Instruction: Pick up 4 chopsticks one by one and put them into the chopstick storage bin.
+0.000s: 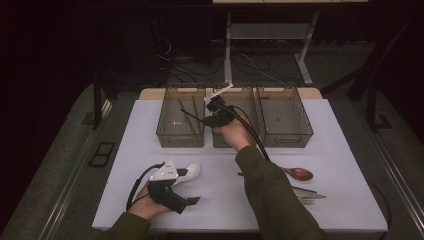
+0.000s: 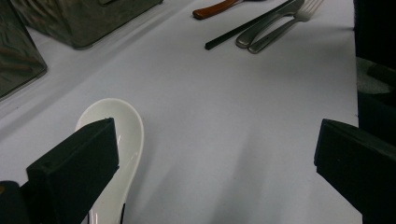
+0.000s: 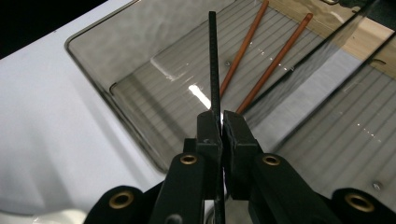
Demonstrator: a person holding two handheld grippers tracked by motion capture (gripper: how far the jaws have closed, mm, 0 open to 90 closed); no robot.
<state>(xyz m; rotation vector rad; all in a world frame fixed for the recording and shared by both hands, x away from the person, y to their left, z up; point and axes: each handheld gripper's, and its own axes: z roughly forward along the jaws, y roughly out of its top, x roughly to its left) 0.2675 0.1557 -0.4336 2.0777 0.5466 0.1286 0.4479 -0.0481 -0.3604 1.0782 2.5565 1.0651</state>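
Right gripper view shows the right claw clamped on a black chopstick over the left bin; best lower it level beside the brown chopsticks before releasing.

Left gripper is hovering with jaws wide apart over the white counter. White ceramic spoon is lying partly behind one jaw. Beyond the spoon: black chopstick, fork, brown spoon.
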